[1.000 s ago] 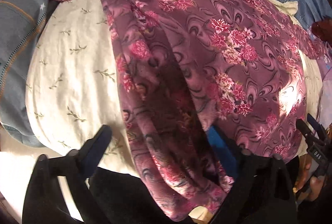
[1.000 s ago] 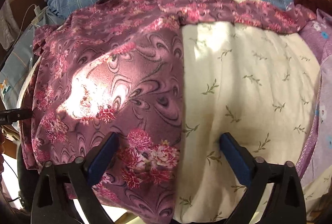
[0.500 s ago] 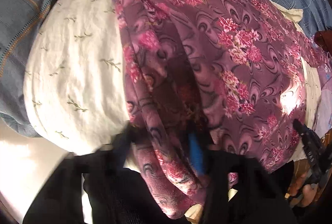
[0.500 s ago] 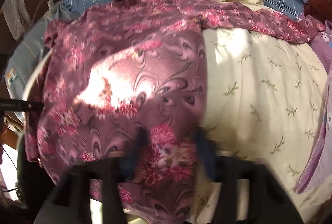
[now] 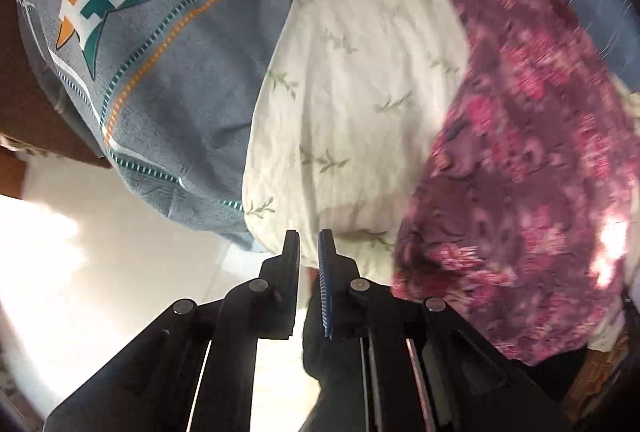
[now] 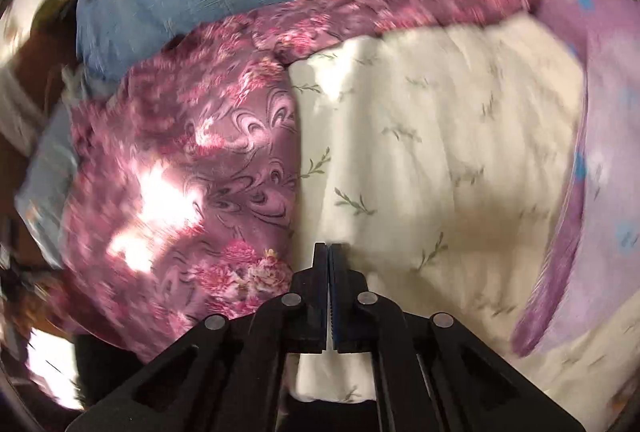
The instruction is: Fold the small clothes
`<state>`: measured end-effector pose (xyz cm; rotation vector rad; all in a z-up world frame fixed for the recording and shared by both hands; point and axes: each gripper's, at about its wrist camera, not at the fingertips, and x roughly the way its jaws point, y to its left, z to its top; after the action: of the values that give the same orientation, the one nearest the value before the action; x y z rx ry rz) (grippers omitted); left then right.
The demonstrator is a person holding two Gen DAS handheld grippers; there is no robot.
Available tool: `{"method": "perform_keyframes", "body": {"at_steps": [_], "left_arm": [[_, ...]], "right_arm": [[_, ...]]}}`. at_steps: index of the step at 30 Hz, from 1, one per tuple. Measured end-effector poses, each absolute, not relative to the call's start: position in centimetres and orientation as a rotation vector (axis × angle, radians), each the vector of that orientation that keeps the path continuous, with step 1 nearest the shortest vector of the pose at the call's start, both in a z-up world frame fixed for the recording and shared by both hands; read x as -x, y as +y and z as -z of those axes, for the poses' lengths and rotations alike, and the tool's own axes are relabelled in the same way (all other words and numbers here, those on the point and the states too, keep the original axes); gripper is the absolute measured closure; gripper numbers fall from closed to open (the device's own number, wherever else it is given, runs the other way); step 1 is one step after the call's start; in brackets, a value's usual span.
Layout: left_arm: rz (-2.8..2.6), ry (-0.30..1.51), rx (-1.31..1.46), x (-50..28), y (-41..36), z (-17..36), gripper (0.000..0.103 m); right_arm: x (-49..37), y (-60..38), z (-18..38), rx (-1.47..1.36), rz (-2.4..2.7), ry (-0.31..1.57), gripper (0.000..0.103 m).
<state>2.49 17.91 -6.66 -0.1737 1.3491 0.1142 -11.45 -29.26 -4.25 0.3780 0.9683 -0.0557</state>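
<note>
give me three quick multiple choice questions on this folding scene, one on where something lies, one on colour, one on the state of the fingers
1. In the right wrist view, the floral garment lies on which side of the cream pillow?
A. left
B. right
C. fully under it

2. What colour is the star logo on the grey cloth?
A. red and black
B. orange and teal
C. all yellow

3. How do the right gripper fingers stand?
A. wide open
B. pressed together, empty
C. clamped on the garment

Answers: 1 A, its edge runs left of the bare pillow. 2 B, both colours surround a white H. 3 B, no cloth shows between them.
</note>
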Motion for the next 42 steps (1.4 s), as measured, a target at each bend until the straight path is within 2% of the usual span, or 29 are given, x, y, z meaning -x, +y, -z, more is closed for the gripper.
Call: {"method": "perform_keyframes", "body": {"at_steps": [1, 2, 3, 4, 5, 6, 7, 11, 13, 14, 17, 20, 22, 24, 25, 26, 29, 30, 31, 32, 33, 36, 38, 40, 41, 42], "left_arm": [[-0.081, 1.310, 0.188, -2.5, 18.1, 5.4, 0.095], [-0.063, 1.289, 0.184, -2.7, 18.0, 4.8, 0.093], [-0.033, 1.265, 0.170, -3.2, 17.4, 3.9, 0.084], [-0.003, 1.237, 0.154, -4.0, 16.4, 3.0, 0.067], [0.011, 1.220, 0.144, -4.6, 15.6, 2.5, 0.042], [0.026, 1.202, 0.124, -5.6, 14.7, 2.3, 0.032], [0.014, 1.197, 0.102, -7.1, 13.9, 2.3, 0.028], [0.019, 1.255, 0.025, -8.7, 10.8, 4.9, 0.028], [-0.026, 1.308, -0.061, -9.1, 9.3, 7.1, 0.027], [-0.030, 1.304, -0.076, -9.0, 9.3, 7.6, 0.025], [0.012, 1.286, -0.042, -8.4, 10.2, 6.5, 0.027], [0.069, 1.228, -0.025, -8.0, 11.7, 3.7, 0.027], [0.078, 1.180, -0.009, -9.1, 12.3, 1.8, 0.027], [0.080, 1.160, 0.037, -11.0, 12.6, 0.7, 0.027], [0.078, 1.158, 0.076, -12.9, 12.8, 0.2, 0.027], [0.070, 1.162, 0.103, -14.4, 12.9, 0.0, 0.027], [0.010, 1.171, 0.176, -19.3, 13.6, -0.4, 0.027], [-0.016, 1.165, 0.212, -20.8, 13.8, -0.4, 0.027], [-0.034, 1.156, 0.271, -22.3, 14.5, -0.5, 0.027], [-0.037, 1.162, 0.312, -23.4, 15.1, -0.2, 0.026], [-0.039, 1.183, 0.350, -24.4, 15.7, 0.4, 0.026], [-0.138, 1.252, 0.372, -26.7, 16.7, 2.9, 0.026], [-0.187, 1.307, 0.375, -28.4, 17.2, 5.4, 0.026], [-0.219, 1.347, 0.415, -29.6, 17.6, 7.7, 0.026], [-0.234, 1.348, 0.425, -29.8, 17.7, 8.2, 0.025], [-0.245, 1.333, 0.423, -29.9, 17.8, 8.3, 0.024]], "right_arm": [[11.4, -29.5, 4.0, -0.410, 0.039, 0.959, 0.096], [11.3, -29.6, 3.7, -0.424, 0.023, 0.951, 0.090], [11.0, -29.6, 3.4, -0.434, 0.004, 0.941, 0.079], [10.8, -29.4, 3.1, -0.442, -0.010, 0.927, 0.070], [10.0, -29.1, 2.8, -0.452, -0.021, 0.911, 0.056], [9.4, -28.8, 2.5, -0.459, -0.026, 0.901, 0.051], [8.6, -28.4, 2.4, -0.466, -0.036, 0.887, 0.051], [4.6, -27.0, 2.9, -0.434, -0.022, 0.885, 0.051], [3.3, -26.3, 3.8, -0.360, 0.000, 0.943, 0.071], [2.9, -25.9, 4.0, -0.303, 0.018, 0.957, 0.099], [2.7, -26.6, 3.7, -0.281, -0.001, 0.972, 0.101], [3.9, -31.9, 0.8, -0.397, 0.041, 0.871, 0.100], [4.3, -37.0, -1.3, -0.470, 0.134, 0.794, 0.094], [4.4, -42.6, -3.3, -0.538, 0.251, 0.727, 0.070], [4.3, -45.0, -4.1, -0.564, 0.302, 0.700, 0.064], [4.0, -48.1, -5.0, -0.603, 0.356, 0.678, 0.060], [2.5, -53.5, -6.4, -0.672, 0.429, 0.636, 0.060], [1.8, -55.0, -6.9, -0.687, 0.446, 0.614, 0.054], [1.0, -56.2, -7.3, -0.691, 0.450, 0.599, 0.048], [0.0, -57.5, -7.4, -0.692, 0.458, 0.596, 0.030], [-0.9, -58.3, -7.1, -0.689, 0.480, 0.609, 0.019], [-3.5, -59.9, -5.8, -0.666, 0.520, 0.650, 0.021], [-5.4, -59.2, -5.2, -0.578, 0.518, 0.670, 0.018], [-6.8, -58.2, -5.0, -0.497, 0.511, 0.716, 0.022], [-7.5, -57.5, -4.7, -0.478, 0.457, 0.734, 0.042], [-8.2, -57.3, -4.4, -0.470, 0.424, 0.756, 0.085]]}}
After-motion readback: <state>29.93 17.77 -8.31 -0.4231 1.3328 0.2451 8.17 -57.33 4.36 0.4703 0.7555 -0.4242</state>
